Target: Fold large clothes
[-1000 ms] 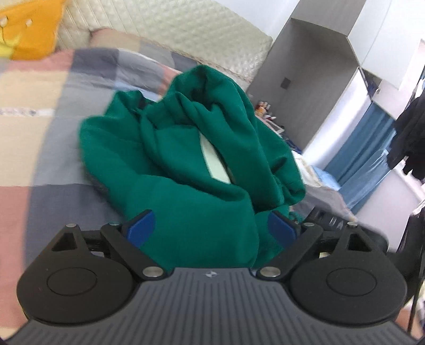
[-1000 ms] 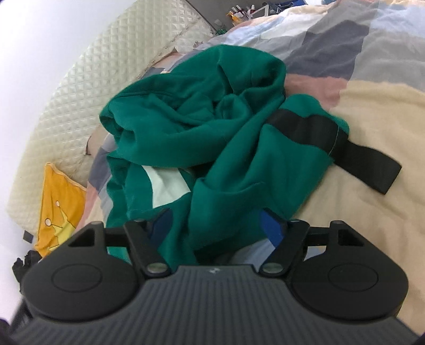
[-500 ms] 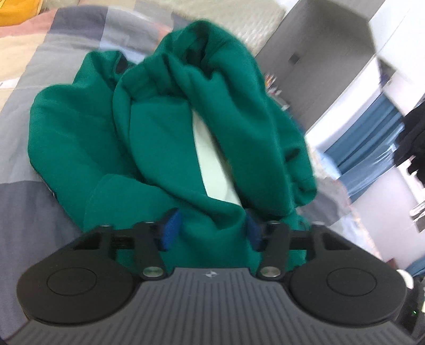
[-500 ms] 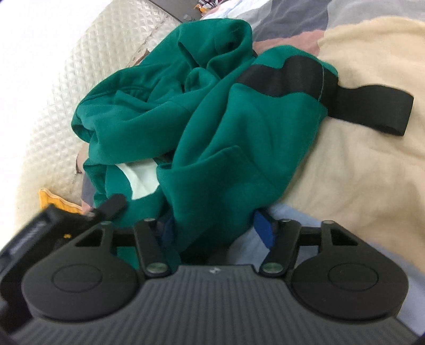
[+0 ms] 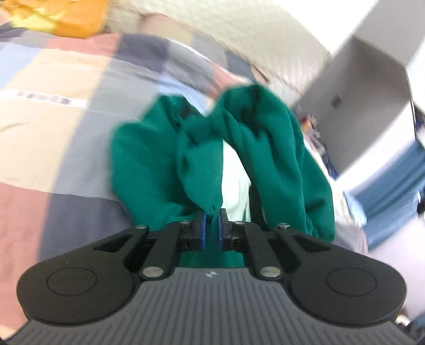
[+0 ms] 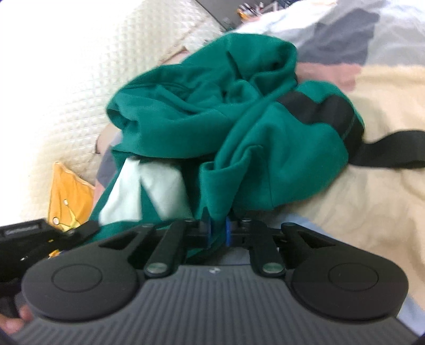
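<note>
A crumpled green garment [image 5: 265, 148] with a pale inner patch [image 5: 233, 180] lies in a heap on the patchwork bedspread [image 5: 53, 119]. My left gripper [image 5: 211, 225] is closing its jaws on a fold of the near edge, and the blue pads [image 5: 203, 228] pinch the cloth. In the right wrist view the same garment [image 6: 212, 111] shows a black band [image 6: 318, 108] and a black strap [image 6: 393, 154] trailing right. My right gripper [image 6: 217, 231] is shut on another fold of the near green edge.
A quilted cream headboard [image 6: 79, 66] and an orange pillow [image 5: 69, 18] lie beyond the heap. A grey cupboard [image 5: 358, 93] and blue curtain [image 5: 393, 180] stand to the right. The left tool's black body [image 6: 32, 238] and a fingertip [image 6: 13, 318] sit at lower left.
Both grippers went from wide open to pinched on the garment's near edge. The left one has lifted and pulled back, drawing the cloth up. The right one stayed put.
</note>
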Motion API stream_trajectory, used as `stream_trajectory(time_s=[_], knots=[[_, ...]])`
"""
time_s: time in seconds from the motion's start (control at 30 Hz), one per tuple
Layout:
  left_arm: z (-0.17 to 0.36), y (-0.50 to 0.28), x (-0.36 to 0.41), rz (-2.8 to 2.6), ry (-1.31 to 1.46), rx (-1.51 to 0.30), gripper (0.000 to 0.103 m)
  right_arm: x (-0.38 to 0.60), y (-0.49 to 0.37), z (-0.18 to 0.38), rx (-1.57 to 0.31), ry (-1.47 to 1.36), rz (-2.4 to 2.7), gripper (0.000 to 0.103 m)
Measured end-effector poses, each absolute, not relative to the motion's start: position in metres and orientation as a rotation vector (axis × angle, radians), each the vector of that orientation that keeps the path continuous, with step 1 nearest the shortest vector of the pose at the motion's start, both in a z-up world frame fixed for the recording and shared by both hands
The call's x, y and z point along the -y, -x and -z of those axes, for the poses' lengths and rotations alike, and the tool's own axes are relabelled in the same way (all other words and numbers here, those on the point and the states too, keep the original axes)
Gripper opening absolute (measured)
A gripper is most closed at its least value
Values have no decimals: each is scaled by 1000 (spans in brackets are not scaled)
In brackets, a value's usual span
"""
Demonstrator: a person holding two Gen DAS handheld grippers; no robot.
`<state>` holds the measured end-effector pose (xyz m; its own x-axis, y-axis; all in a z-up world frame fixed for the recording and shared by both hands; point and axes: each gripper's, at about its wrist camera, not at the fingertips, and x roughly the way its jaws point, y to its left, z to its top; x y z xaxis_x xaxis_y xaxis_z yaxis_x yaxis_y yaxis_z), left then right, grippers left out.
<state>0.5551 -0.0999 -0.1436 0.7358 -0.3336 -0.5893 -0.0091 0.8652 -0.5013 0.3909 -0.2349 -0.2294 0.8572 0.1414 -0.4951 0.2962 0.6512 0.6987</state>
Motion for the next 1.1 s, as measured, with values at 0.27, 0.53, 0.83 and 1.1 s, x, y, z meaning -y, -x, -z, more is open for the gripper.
stream_trajectory(time_s=[0.27,0.53,0.83,1.1], knots=[[96,-501,17,56,572,-641,7,245,-370,217,-494,-826,92,12],[43,-423,-55,-46,568,-539,6,256,-333,199,-461,-781,88,11],[6,-296,-133,-164,589,-432,5,254,-298,178,-443,-684,46,11],[23,-185,-227,-363,636,-390,5,247,-263,180,-491,-678,-7,12]])
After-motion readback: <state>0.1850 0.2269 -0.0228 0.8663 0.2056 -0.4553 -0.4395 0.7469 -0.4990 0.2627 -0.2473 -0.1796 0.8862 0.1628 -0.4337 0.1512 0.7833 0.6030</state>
